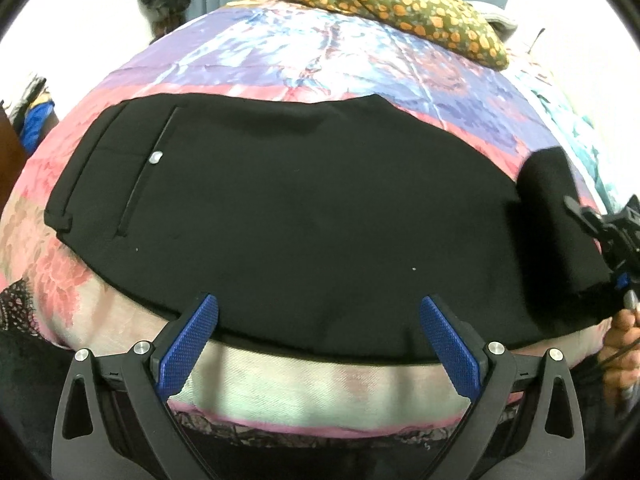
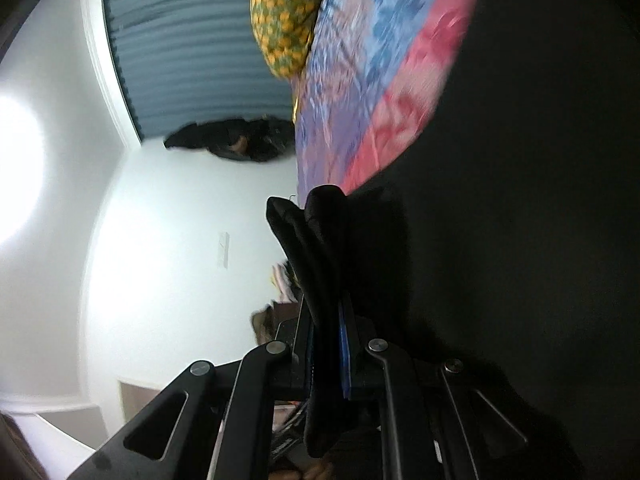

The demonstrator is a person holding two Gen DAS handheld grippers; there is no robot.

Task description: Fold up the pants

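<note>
The black pants point(image 1: 280, 208) are spread on the patterned bedspread point(image 1: 320, 52) below a spotted pillow point(image 1: 400, 8), the left gripper point(image 1: 318, 312) held agape, the right gripper point(image 2: 332, 320) clamped on their folded end, seen close only by the right wrist.

Left gripper point(image 1: 318, 344): two fingers point(image 1: 188, 354) faced with blue pads of fine knurled texture, each mounted on a matte black angled arm. The arms form a V-shaped linkage with triangular cut-outs in the outer members. Four round silver screw heads mark the pivot points, two per side.

Right gripper point(image 2: 330, 320): same black linkage construction, with elongated cut-outs and round silver pivot screws. A narrow strip of blue pad shows between the black finger bodies. In the left wrist view, this unit appears as black hardware with a small blue part, and a hand point(image 1: 622, 354) with a thin dark cable across it.
</note>
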